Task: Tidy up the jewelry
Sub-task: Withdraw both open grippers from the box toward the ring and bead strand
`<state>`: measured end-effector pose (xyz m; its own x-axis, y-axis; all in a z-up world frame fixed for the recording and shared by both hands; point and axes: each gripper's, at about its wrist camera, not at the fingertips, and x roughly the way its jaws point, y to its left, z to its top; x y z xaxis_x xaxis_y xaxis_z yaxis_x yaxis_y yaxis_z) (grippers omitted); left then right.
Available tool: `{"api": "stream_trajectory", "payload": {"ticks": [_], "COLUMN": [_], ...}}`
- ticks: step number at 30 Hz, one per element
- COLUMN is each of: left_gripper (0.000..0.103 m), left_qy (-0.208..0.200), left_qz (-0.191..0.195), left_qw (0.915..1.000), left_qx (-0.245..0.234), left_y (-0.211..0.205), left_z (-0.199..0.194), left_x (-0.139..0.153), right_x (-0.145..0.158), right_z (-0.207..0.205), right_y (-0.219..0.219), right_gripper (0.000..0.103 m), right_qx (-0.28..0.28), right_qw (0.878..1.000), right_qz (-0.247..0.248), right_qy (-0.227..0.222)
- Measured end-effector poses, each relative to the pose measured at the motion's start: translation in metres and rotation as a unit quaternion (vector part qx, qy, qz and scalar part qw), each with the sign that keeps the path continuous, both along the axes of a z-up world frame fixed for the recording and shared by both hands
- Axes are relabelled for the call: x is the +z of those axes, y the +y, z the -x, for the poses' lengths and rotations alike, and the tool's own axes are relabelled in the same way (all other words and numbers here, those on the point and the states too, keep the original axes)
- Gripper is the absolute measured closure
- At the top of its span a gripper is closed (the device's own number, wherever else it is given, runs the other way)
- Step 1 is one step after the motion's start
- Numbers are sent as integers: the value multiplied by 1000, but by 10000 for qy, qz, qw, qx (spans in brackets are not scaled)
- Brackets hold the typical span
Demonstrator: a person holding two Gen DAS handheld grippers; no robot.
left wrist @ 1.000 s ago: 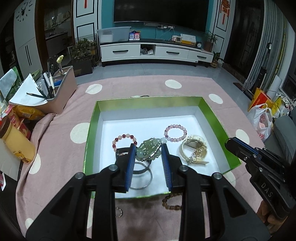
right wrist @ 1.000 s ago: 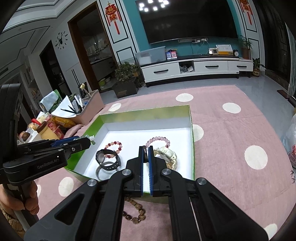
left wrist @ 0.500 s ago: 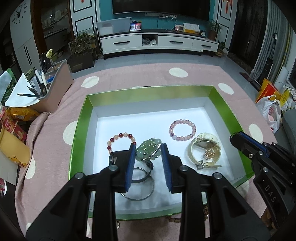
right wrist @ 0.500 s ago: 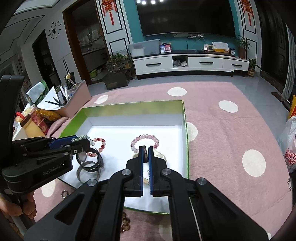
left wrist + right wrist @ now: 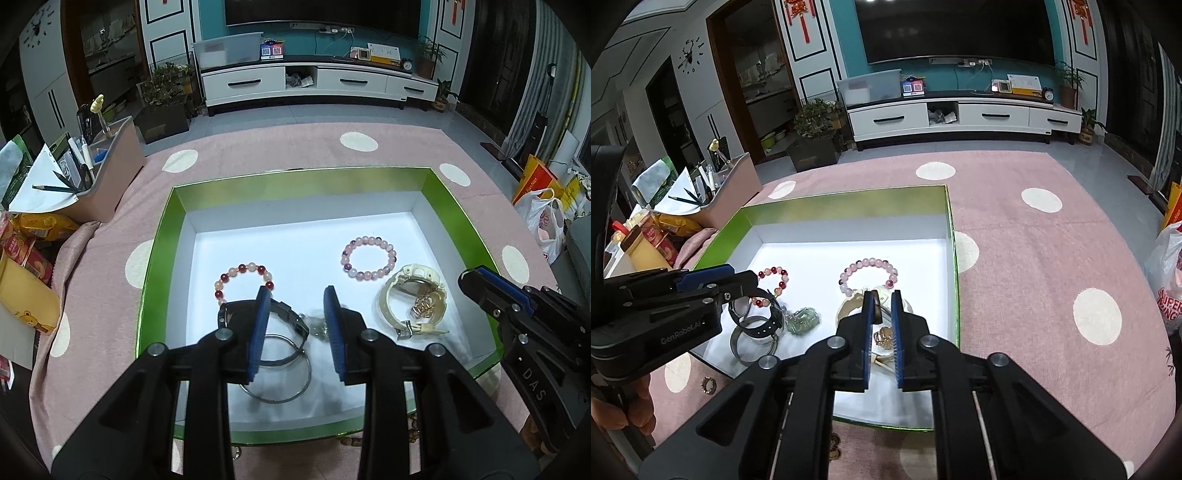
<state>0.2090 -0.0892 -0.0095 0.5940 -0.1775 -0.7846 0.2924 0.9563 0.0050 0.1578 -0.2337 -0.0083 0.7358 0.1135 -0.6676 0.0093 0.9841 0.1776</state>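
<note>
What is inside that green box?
The green box holds two bead bracelets, a cream watch, a black watch, metal bangles and a green pendant. The grippers hide part of the floor.

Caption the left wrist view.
Open left tongs above green box holding two bead bracelets, watches, bangles.

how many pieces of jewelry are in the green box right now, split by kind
beaded bracelets: 2 (red and cream; pink)
watches: 2 (black; cream)
metal bangle: 1
jade pendant: 1
small gold piece on the cream watch: 1
total: 7
</note>
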Motion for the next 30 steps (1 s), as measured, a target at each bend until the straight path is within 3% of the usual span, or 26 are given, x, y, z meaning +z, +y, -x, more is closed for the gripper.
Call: {"api": "stream_trajectory", "payload": {"ticks": [2, 4, 6, 11, 14, 30], "left_gripper": [69, 58, 54, 40, 32, 24], "left_qy": [-19, -56, -107, -233, -286, -298], "left_qz": [2, 20, 47, 66, 108, 614], "left_qw": [10000, 10000, 9999, 9997, 9995, 9959], "left_qx": [-3, 4, 13, 43, 86, 593], "left_y": [0, 1, 2, 7, 13, 79], "left_z": [1, 3, 6, 14, 21, 77], "left_x": [2, 4, 8, 17, 21, 36], "right_x": [1, 3, 6, 15, 21, 27], "right_z": [0, 2, 5, 16, 26, 87], "right_y": [-1, -1, -2, -3, -2, 3], "right_gripper": [91, 80, 68, 57, 46, 45], "right_qx": [0, -26, -50, -85, -128, -128], "right_qw": [10000, 10000, 9999, 9998, 9995, 9988], "right_qz": [-17, -44, -68, -113, -121, -334], "right_qy": [-7, -29, -66, -166, -248, -322]}}
